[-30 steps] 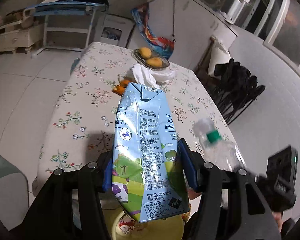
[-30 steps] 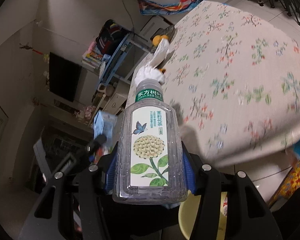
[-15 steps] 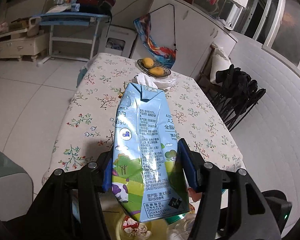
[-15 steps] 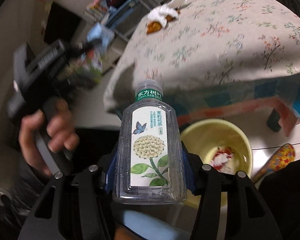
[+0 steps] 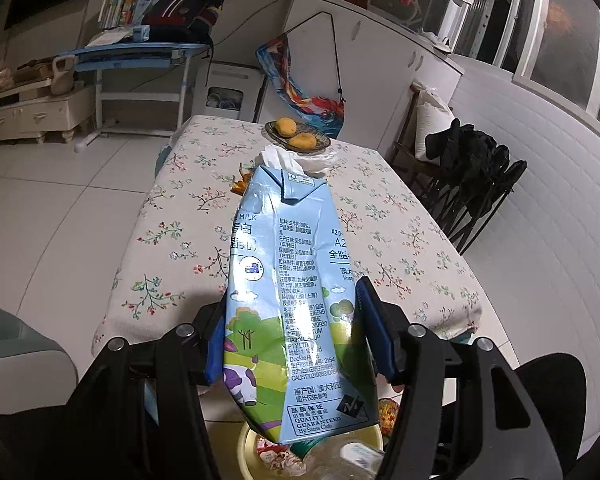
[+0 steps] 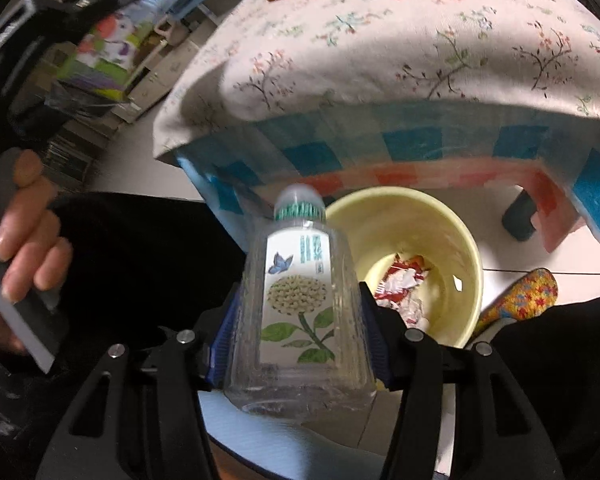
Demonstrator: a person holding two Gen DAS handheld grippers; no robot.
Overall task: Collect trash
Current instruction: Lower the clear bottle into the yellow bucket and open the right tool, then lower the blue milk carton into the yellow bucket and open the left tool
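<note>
bottle (image 6: 300, 312) | clamped in right tool (image 6: 300, 336) | carton (image 5: 292, 300) clamped in left tool (image 5: 292, 336)

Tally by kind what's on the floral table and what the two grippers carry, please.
Mangoes on the dish: 2
Dishes: 1
Tissue wads: 1
Orange peel scraps: 1 pile
Milk cartons, in left gripper: 1
Tea bottles, in right gripper: 1
Total: 7
</note>
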